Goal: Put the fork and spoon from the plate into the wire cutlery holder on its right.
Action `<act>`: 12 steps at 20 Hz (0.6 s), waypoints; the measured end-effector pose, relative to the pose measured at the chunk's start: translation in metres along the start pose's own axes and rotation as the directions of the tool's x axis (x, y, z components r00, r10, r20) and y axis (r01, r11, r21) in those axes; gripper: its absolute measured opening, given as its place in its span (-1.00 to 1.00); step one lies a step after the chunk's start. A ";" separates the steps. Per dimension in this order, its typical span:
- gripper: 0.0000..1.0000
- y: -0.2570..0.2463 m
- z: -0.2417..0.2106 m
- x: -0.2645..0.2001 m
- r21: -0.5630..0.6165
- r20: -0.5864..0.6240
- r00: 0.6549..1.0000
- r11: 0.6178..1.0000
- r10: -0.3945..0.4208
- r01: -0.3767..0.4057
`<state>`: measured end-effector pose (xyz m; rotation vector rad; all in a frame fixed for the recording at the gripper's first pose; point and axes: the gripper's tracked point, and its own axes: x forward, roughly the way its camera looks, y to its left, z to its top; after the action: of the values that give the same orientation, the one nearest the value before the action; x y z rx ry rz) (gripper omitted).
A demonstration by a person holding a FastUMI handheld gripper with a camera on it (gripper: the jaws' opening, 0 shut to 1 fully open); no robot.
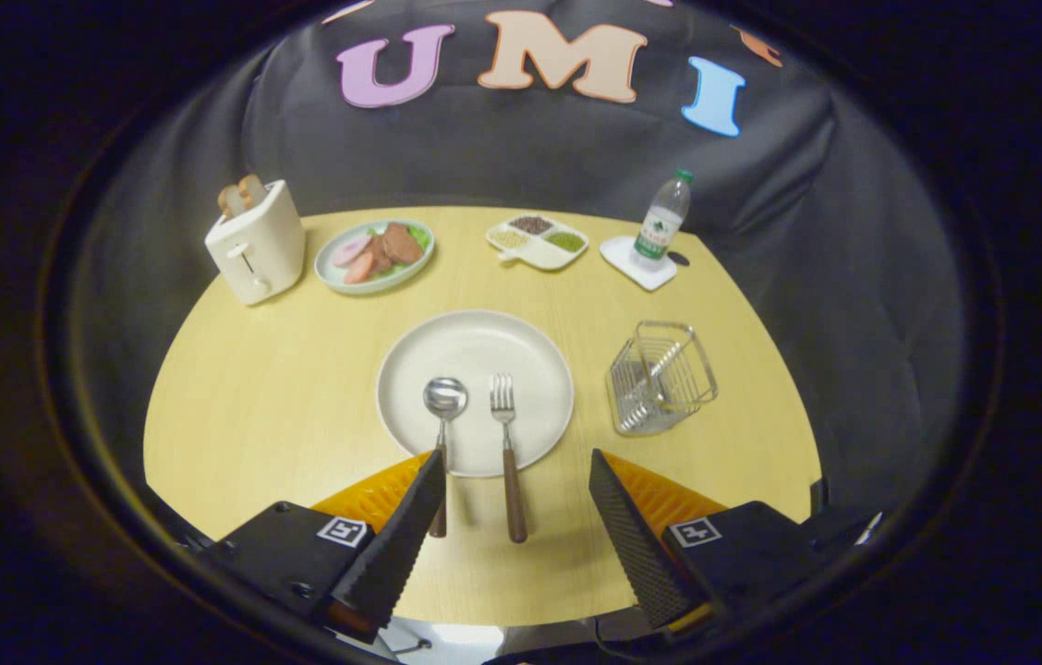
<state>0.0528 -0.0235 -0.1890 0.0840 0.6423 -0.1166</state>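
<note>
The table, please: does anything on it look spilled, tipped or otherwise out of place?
Nothing stands out. The spoon and fork lie side by side on the plate, handles overhanging its rim toward the open gripper. The holder stands upright to the plate's right.

- A toaster (255,242) stood at the table's (281,388) far left, bread slices poking from its slots.
- Beside it sat a plate of sliced meat (374,255) with some greens.
- A divided dish (537,242) held three kinds of grains.
- A water bottle (663,218) stood upright on a white coaster (636,262).
</note>
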 end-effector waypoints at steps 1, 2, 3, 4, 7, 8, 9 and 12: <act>1.00 -0.001 -0.009 0.006 -0.005 -0.042 0.999 1.000 -0.006 0.005; 1.00 0.000 -0.016 0.010 -0.013 -0.084 0.996 1.000 -0.006 0.005; 1.00 0.001 -0.020 0.015 -0.017 -0.119 0.993 1.000 -0.007 0.005; 1.00 0.002 -0.021 0.018 -0.021 -0.142 0.990 1.000 -0.011 0.008; 1.00 0.005 -0.026 0.032 -0.021 -0.223 0.975 1.000 -0.017 0.013; 1.00 0.005 -0.027 0.036 -0.024 -0.250 0.968 1.000 -0.021 0.016; 1.00 0.004 -0.032 0.039 -0.032 -0.284 0.959 0.999 -0.025 0.017; 1.00 -0.001 -0.041 0.050 -0.057 -0.359 0.932 0.998 -0.052 0.034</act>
<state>0.0684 -0.0238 -0.2517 0.0425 1.0150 -0.1287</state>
